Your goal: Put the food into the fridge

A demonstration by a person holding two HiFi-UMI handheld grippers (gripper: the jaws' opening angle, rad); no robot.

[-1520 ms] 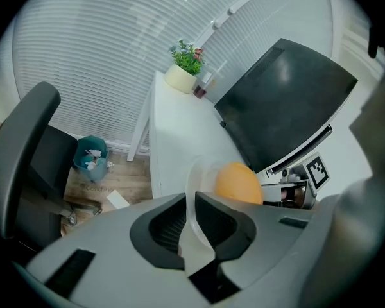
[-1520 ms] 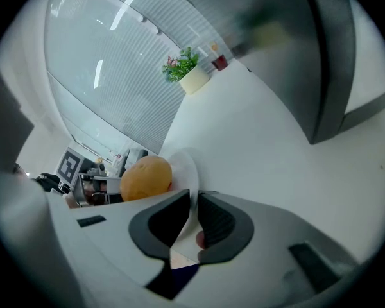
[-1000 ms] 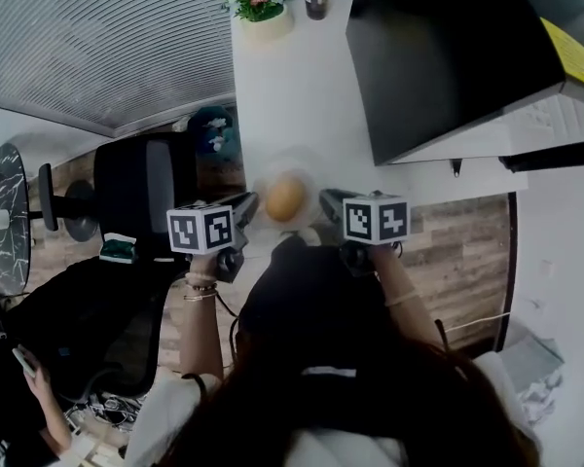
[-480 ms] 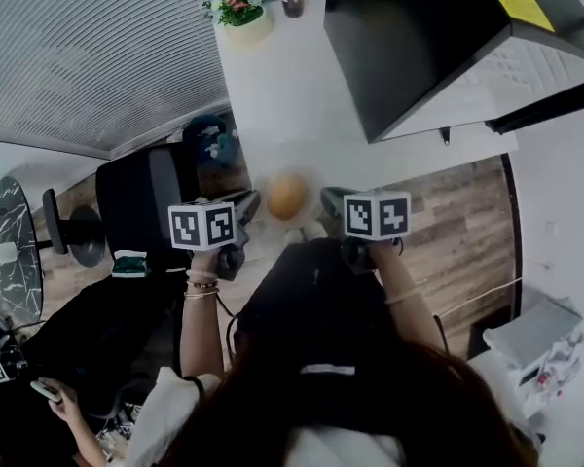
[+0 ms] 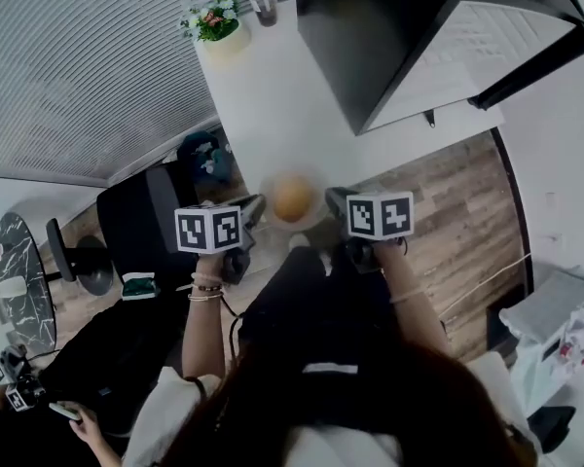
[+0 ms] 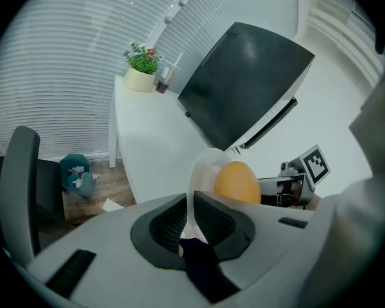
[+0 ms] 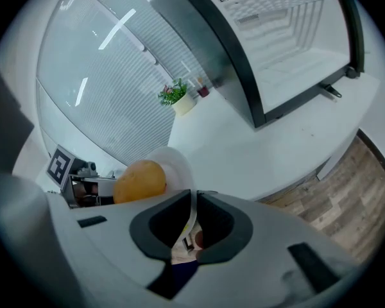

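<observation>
Both left gripper (image 5: 256,203) and right gripper (image 5: 332,198) clamp a plate (image 6: 201,167) bearing fruit (image 5: 293,197).

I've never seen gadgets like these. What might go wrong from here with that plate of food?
1. The round yellow-orange food lies loose on the plate. A small tilt might roll it off.
2. The left tongs and the right tongs each pinch only the plate's thin rim, on opposite sides. If either grip slips, the plate would likely tip or drop.
</observation>
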